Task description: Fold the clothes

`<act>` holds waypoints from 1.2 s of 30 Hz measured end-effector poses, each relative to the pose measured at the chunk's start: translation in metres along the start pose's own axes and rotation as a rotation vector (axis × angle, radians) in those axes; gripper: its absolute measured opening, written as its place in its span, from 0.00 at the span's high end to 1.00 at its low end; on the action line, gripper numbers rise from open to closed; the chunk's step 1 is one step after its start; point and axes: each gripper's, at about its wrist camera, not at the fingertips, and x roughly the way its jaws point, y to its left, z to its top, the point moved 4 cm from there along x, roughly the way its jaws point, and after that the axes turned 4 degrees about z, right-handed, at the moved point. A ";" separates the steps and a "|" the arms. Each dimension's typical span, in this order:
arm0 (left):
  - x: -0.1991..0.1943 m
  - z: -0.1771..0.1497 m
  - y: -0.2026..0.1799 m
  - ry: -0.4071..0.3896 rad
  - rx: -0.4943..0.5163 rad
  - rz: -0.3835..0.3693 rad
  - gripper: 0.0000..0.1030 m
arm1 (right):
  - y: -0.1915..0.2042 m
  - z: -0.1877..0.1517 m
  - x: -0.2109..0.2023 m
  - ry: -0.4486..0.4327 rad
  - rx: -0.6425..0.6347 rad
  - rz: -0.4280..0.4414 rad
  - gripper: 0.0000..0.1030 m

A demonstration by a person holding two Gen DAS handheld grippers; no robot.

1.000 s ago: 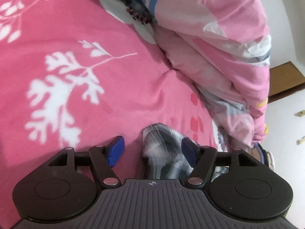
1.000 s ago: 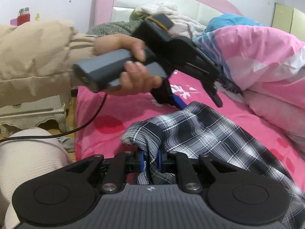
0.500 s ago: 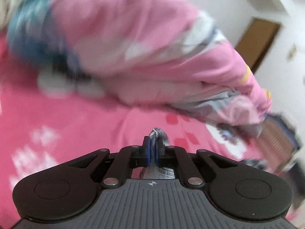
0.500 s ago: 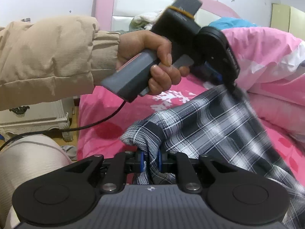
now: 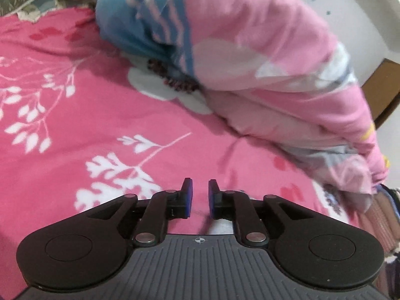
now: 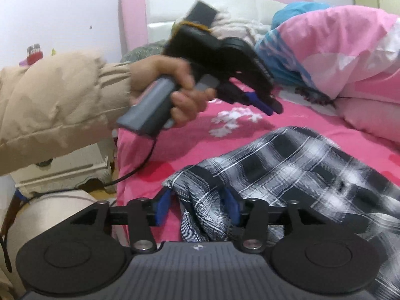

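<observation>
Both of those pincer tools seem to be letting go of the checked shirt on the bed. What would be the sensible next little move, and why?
Probably draw the right gripper back off the checked shirt. Its jaws are opening, yet a bunched corner of cloth sits between them. The left gripper, also opening, has nothing between its pads, only pink bedsheet below. The shirt lies rumpled, so it likely needs a fresh hold at an edge.

A bunched pink-and-blue duvet (image 5: pixel 262 57) lies on the pink leaf-print bedsheet (image 5: pixel 75 125), a cream nightstand (image 6: pixel 62 170) beside.
</observation>
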 end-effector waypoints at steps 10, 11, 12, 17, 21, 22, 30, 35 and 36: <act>-0.050 -0.067 -0.085 0.032 0.316 -0.067 0.68 | -0.029 -0.043 -0.137 -0.186 0.294 -0.246 0.44; -0.048 -0.075 -0.092 0.043 0.356 -0.053 0.68 | -0.037 -0.051 -0.154 -0.213 0.340 -0.288 0.45; -0.047 -0.083 -0.097 0.051 0.392 -0.038 0.68 | -0.045 -0.060 -0.172 -0.240 0.386 -0.329 0.46; -0.037 -0.108 -0.107 0.092 0.468 0.039 0.68 | -0.084 -0.090 -0.240 -0.322 0.509 -0.583 0.50; -0.032 -0.119 -0.105 0.104 0.481 0.100 0.68 | -0.118 -0.109 -0.268 -0.361 0.648 -0.691 0.45; -0.032 -0.120 -0.104 0.105 0.484 0.109 0.68 | -0.126 -0.118 -0.271 -0.362 0.693 -0.690 0.45; -0.028 -0.121 -0.105 0.120 0.499 0.140 0.67 | -0.172 -0.150 -0.262 -0.279 0.832 -0.600 0.45; -0.027 -0.122 -0.106 0.119 0.505 0.151 0.66 | -0.191 -0.147 -0.255 -0.214 0.820 -0.559 0.44; -0.027 -0.122 -0.106 0.118 0.505 0.153 0.66 | -0.194 -0.149 -0.254 -0.206 0.827 -0.553 0.44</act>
